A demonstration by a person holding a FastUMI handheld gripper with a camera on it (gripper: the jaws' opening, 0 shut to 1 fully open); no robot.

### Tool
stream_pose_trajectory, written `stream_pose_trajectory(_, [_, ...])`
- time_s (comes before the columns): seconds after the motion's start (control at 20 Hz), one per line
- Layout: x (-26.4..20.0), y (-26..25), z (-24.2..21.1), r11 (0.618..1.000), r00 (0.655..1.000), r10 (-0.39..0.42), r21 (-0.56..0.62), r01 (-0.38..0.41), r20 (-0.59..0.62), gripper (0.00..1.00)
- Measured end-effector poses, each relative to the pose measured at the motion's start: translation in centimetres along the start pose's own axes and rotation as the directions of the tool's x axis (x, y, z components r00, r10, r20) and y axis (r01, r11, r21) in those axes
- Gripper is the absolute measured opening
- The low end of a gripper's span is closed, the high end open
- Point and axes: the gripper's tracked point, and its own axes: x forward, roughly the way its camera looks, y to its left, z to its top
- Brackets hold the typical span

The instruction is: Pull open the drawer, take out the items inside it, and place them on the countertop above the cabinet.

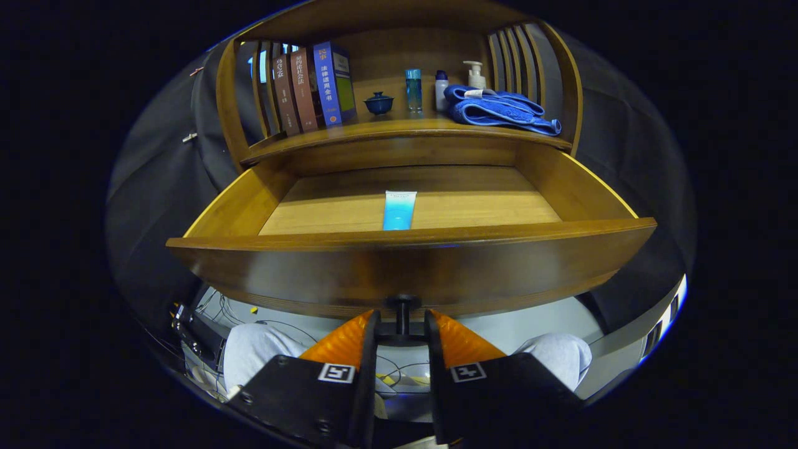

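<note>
Drawer [411, 274] of the wooden cabinet stands pulled well out, its dark knob [403, 312] sitting between the jaws of the gripper [402, 327]; both fingers [349, 340] close in on the knob's stem and seem to clamp it. Inside, a blue tube [399, 210] lies on the drawer floor, near the front wall. On the bench [399, 129] above stand books [315, 87], a small lidded blue bowl [378, 103], three bottles [413, 89] and a folded blue towel [499, 109].
</note>
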Motion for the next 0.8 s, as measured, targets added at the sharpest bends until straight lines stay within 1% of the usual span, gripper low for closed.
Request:
stream_pose_trajectory(0.05, [0.0, 0.3, -0.1, 1.0, 1.0, 0.012, 0.019, -0.011, -0.013, 0.44])
stream_pose_trajectory(0.1, [0.1, 0.1, -0.6, 0.999, 1.0, 0.005, 0.035, -0.004, -0.025, 0.62])
stream_pose_trajectory(0.2, [-1.4, -0.1, -1.0, 0.999, 0.999, -0.001, 0.053, 0.004, -0.045, 0.98])
stream_pose_trajectory(0.35, [-3.9, 0.1, 0.3, 0.997, 1.0, -0.002, 0.073, 0.005, -0.029, 1.0])
stream_pose_trajectory(0.55, [-6.4, 0.9, 4.3, 0.999, 1.0, 0.009, 0.041, -0.009, 0.008, 1.0])
stream_pose_trajectory(0.7, [-5.7, 1.7, 9.2, 0.999, 0.998, 0.027, 0.036, -0.029, 0.049, 1.0])
stream_pose_trajectory(0.8, [-3.7, 2.0, 11.7, 0.999, 0.999, 0.024, 0.021, -0.024, 0.031, 1.0])
